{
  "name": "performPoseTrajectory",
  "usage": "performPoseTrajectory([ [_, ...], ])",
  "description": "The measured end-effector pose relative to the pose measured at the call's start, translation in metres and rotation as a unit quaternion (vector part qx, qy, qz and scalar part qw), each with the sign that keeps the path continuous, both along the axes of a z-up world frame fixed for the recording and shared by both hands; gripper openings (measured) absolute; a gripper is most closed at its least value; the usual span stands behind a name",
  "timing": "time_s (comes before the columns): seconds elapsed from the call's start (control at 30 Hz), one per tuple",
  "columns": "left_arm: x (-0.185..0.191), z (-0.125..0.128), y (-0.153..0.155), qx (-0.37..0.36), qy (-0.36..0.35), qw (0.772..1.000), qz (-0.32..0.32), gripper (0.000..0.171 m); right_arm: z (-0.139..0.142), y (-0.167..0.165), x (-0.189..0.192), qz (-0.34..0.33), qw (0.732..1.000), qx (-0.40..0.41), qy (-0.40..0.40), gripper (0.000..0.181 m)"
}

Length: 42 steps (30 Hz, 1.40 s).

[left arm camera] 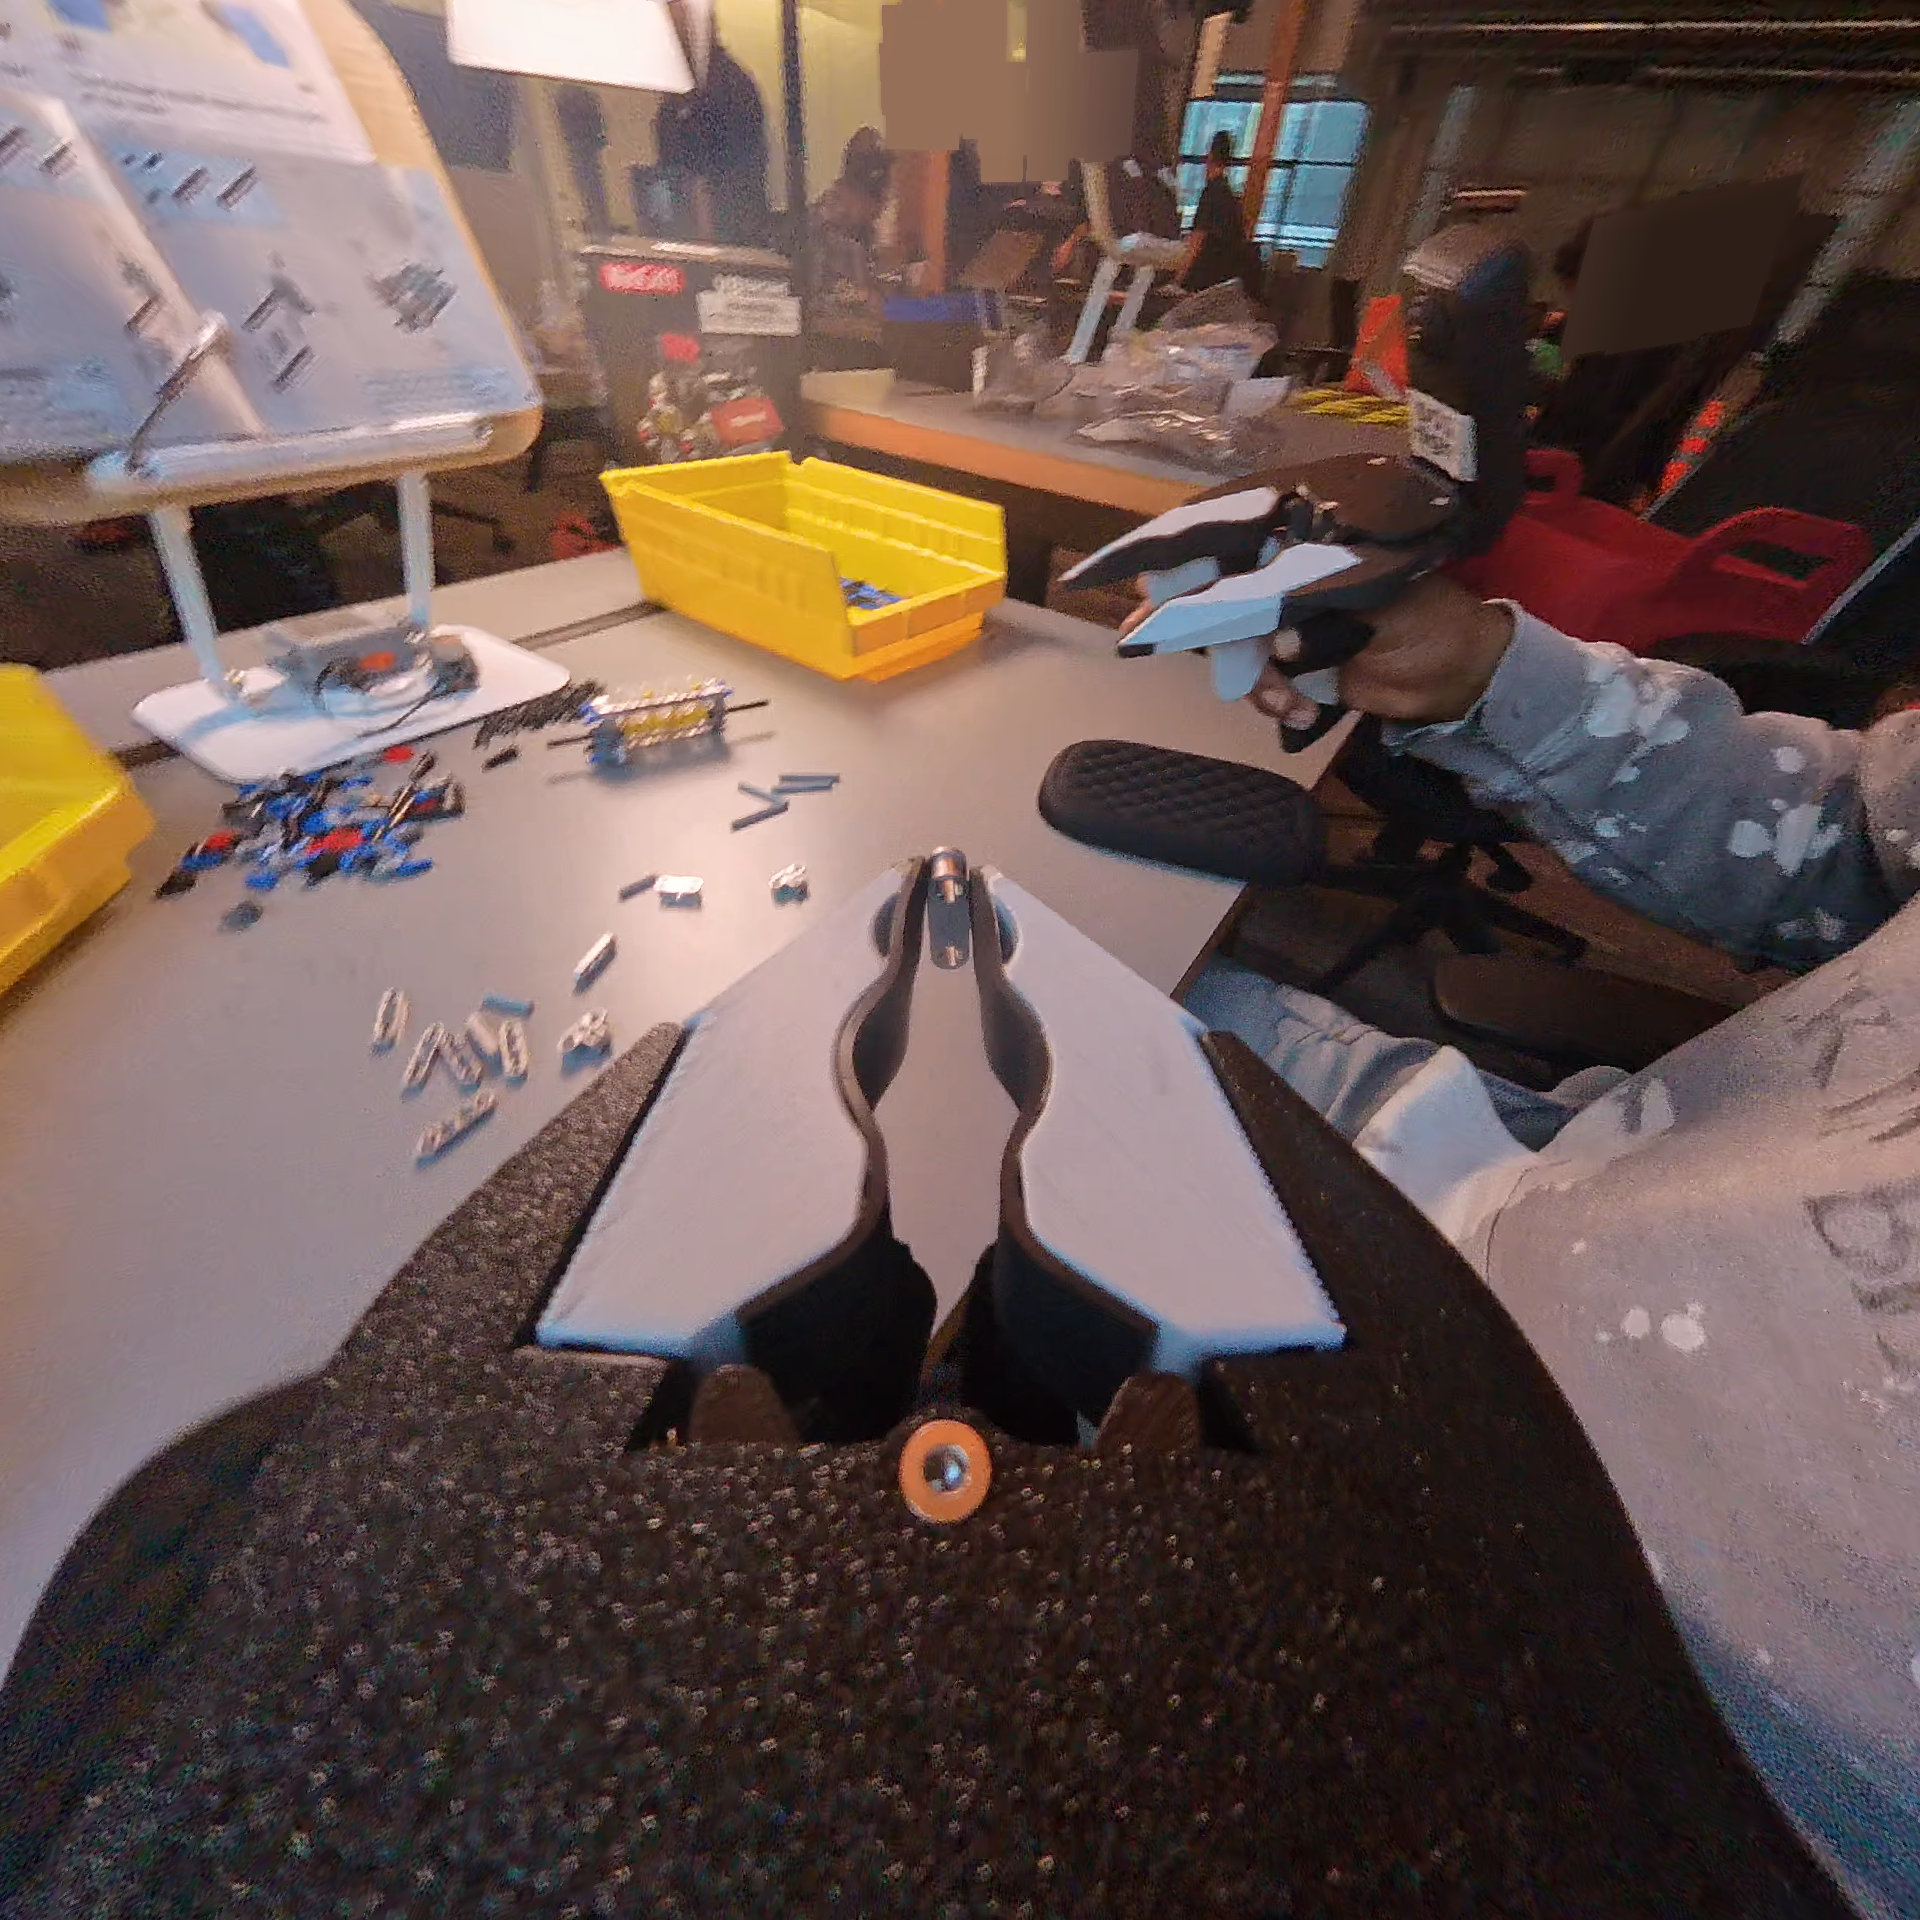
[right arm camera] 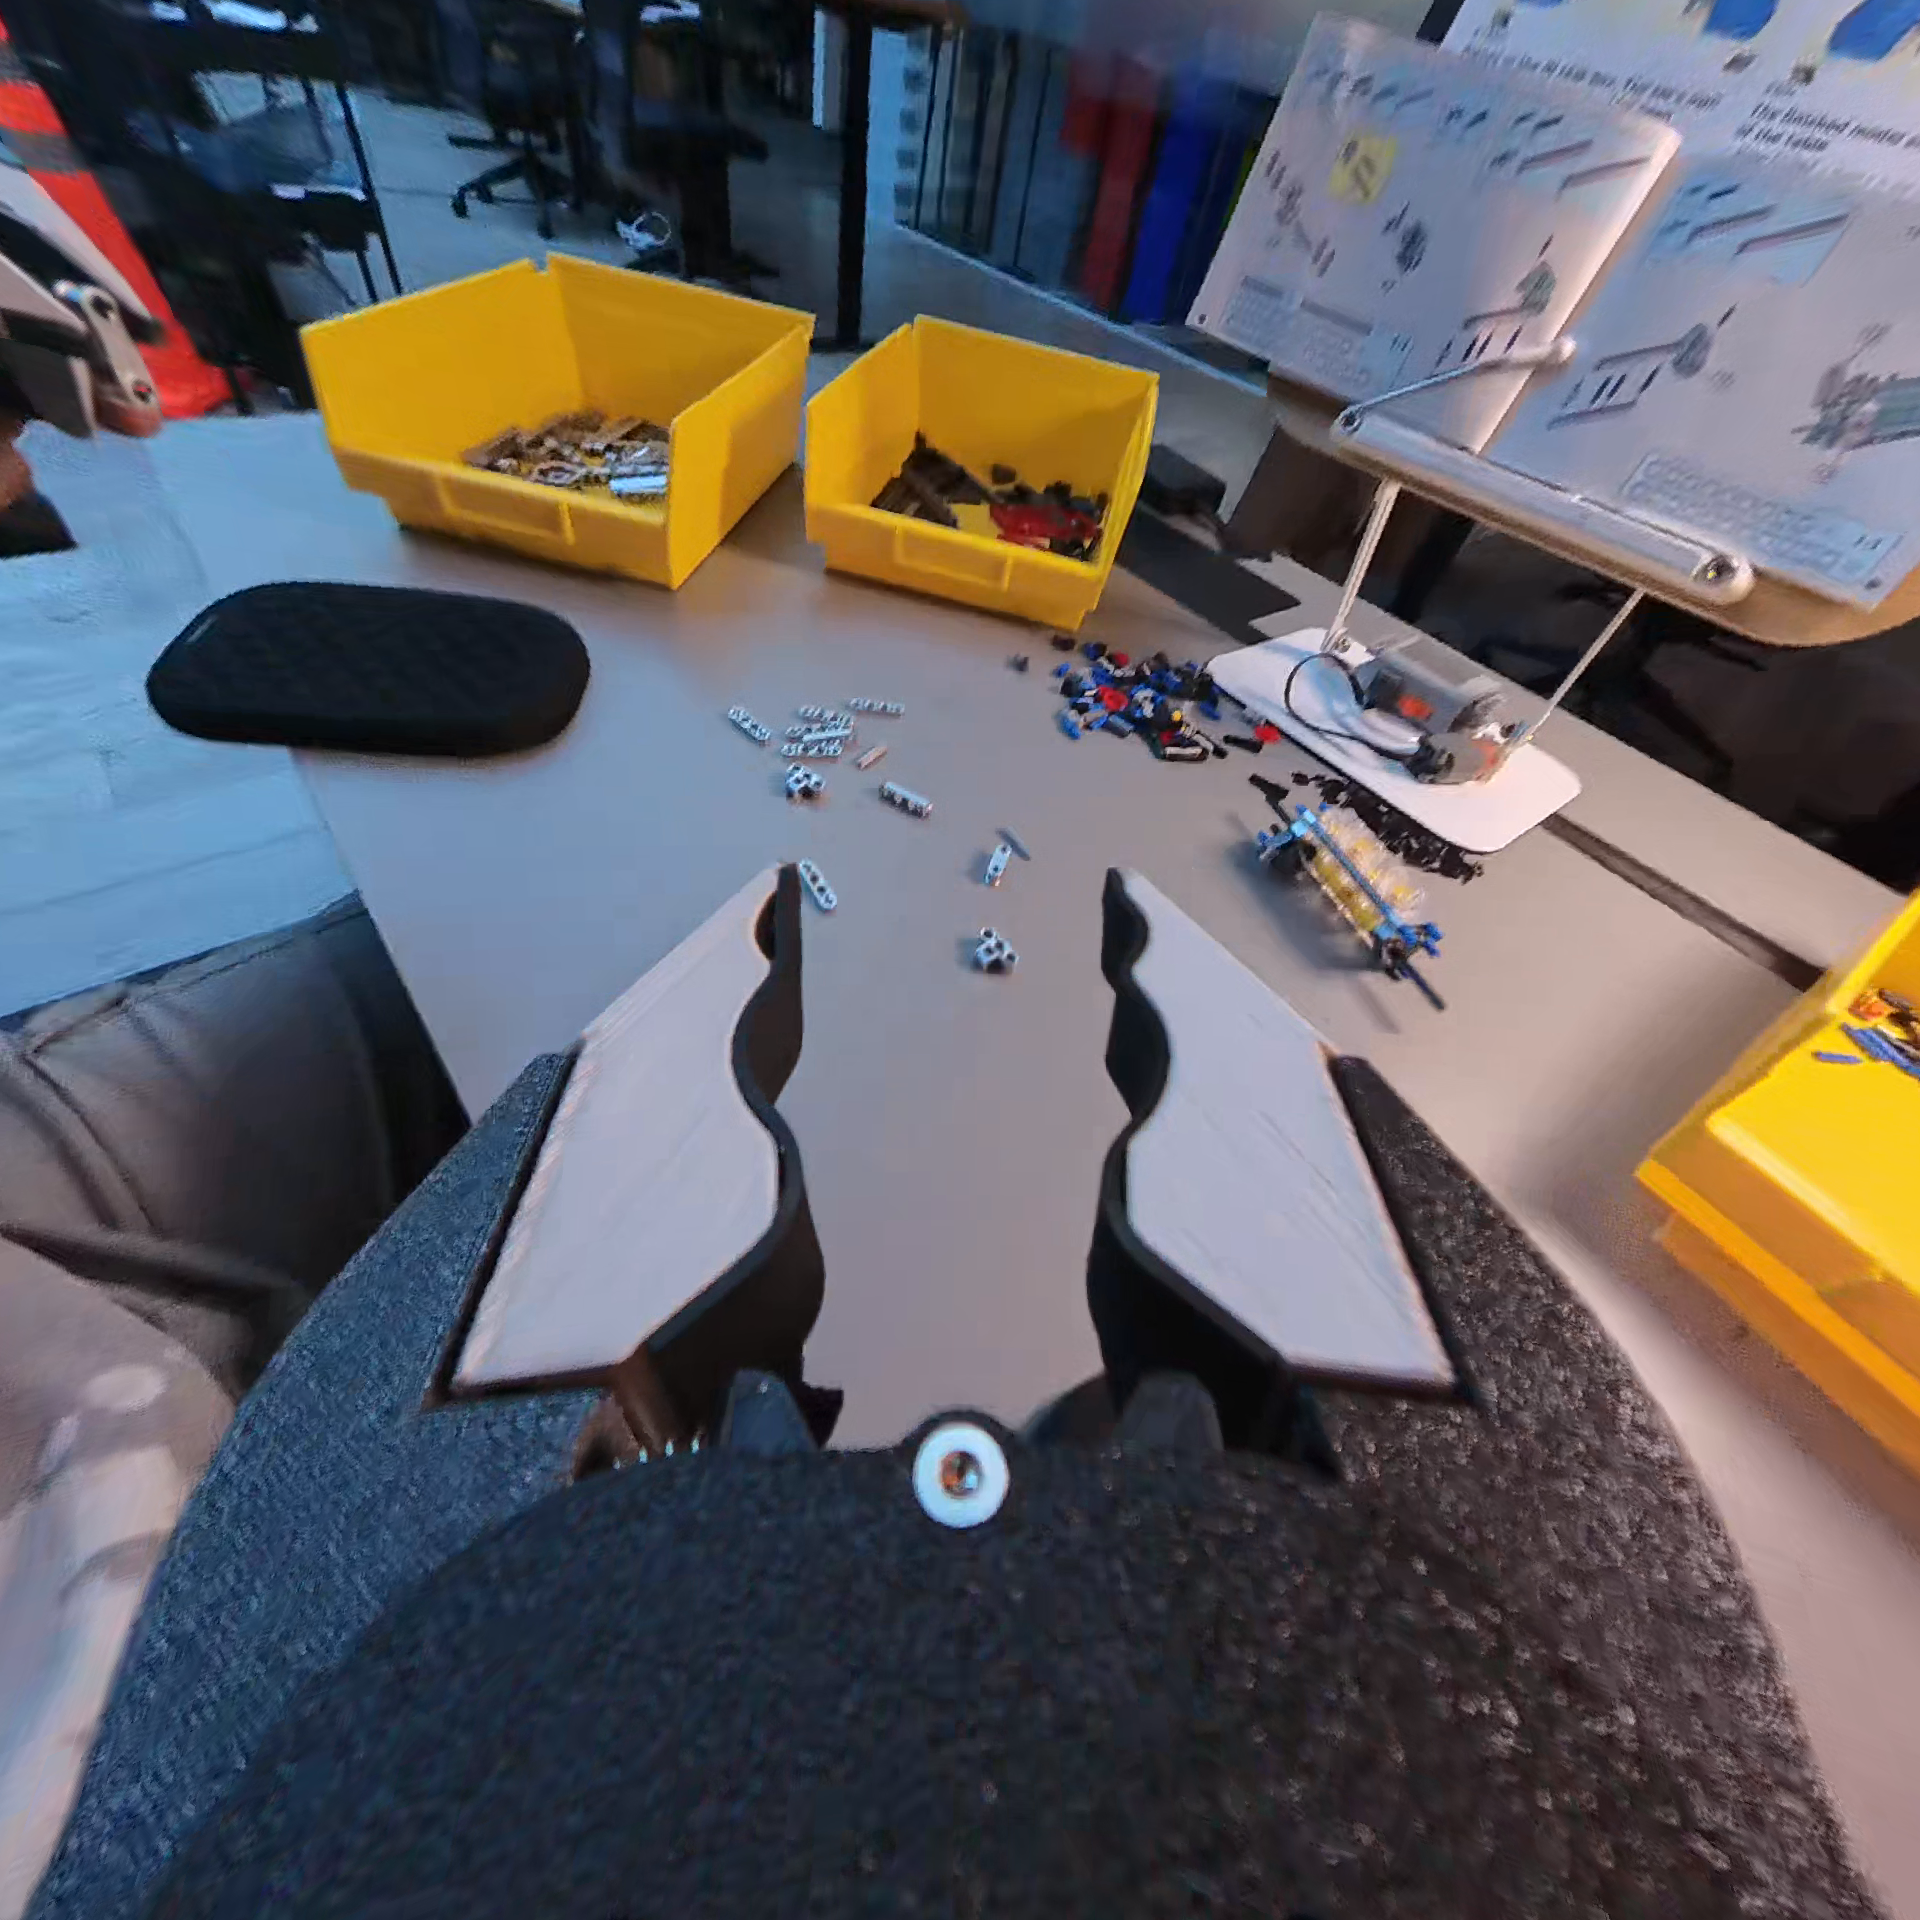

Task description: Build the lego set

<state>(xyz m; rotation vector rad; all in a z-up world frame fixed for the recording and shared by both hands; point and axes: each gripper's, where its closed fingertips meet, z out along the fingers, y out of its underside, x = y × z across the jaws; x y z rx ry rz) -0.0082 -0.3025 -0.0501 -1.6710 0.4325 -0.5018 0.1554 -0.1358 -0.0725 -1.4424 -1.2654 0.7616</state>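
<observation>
the left gripper (left arm camera: 948, 891), at frame centre, pinches a small grey pin piece (left arm camera: 947, 914) between its fingertips above the grey table (left arm camera: 312, 1195), while the right gripper (right arm camera: 951, 883), fingers spread and empty, hovers over scattered grey pieces (right arm camera: 821, 732) with a blue-and-yellow assembly (right arm camera: 1351, 904) to its right.

Pages on the tilted stand (right arm camera: 1621, 343) blur past reading and run off the frame edge. A yellow bin (left arm camera: 47, 821) is cut by the left border in the left wrist view. Loose small parts (right arm camera: 821, 727) are too small to identify.
</observation>
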Motion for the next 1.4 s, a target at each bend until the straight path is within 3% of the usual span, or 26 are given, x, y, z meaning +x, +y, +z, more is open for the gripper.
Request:
performPoseTrajectory([
  [0.1, -0.02, -0.03, -0.019, -0.031, -0.033, 0.998, 0.043, 0.006, -0.04, 0.005, 0.023, -0.005, 0.999, -0.006, -0.046, 0.048],
  [0.2, -0.029, -0.032, -0.01, -0.016, -0.077, 0.996, 0.038, 0.006, -0.062, 0.019, 0.027, 0.006, 0.997, -0.014, -0.075, 0.049],
  [0.3, -0.034, -0.006, 0.015, 0.024, -0.114, 0.993, -0.033, 0.006, -0.054, 0.044, 0.01, 0.038, 0.998, -0.009, -0.044, 0.046],
  [0.37, -0.04, 0.004, 0.038, 0.047, -0.09, 0.991, -0.083, 0.006, -0.043, 0.065, -0.011, 0.061, 0.997, -0.037, -0.022, 0.047],
  [0.47, -0.056, -0.011, 0.087, 0.035, -0.004, 0.995, -0.097, 0.006, -0.031, 0.1, -0.041, 0.056, 0.997, -0.057, -0.007, 0.047],
  [0.57, -0.053, -0.023, 0.116, 0.003, 0.016, 0.991, -0.133, 0.006, -0.031, 0.115, -0.063, 0.039, 0.998, -0.042, 0.001, 0.047],
  [0.73, -0.028, -0.033, 0.117, 0.008, 0.019, 0.99, -0.141, 0.006, -0.049, 0.095, -0.078, 0.056, 0.997, -0.053, 0.0, 0.043],
  [0.93, -0.022, -0.069, 0.119, -0.052, 0.021, 0.986, -0.155, 0.006, -0.052, 0.064, -0.079, 0.088, 0.996, -0.02, -0.012, 0.039],
  [1.07, -0.019, -0.058, 0.148, -0.034, 0.046, 0.981, -0.186, 0.006, -0.043, 0.063, -0.093, 0.101, 0.995, -0.013, 0.012, 0.039],
  [1.27, 0.002, -0.047, 0.208, -0.032, -0.041, 0.964, -0.26, 0.006, -0.039, 0.054, -0.125, 0.197, 0.98, -0.004, 0.012, 0.037],
  [1.4, 0.017, -0.048, 0.222, -0.047, -0.108, 0.94, -0.322, 0.007, -0.024, 0.06, -0.147, 0.232, 0.971, 0.064, -0.007, 0.038],
])
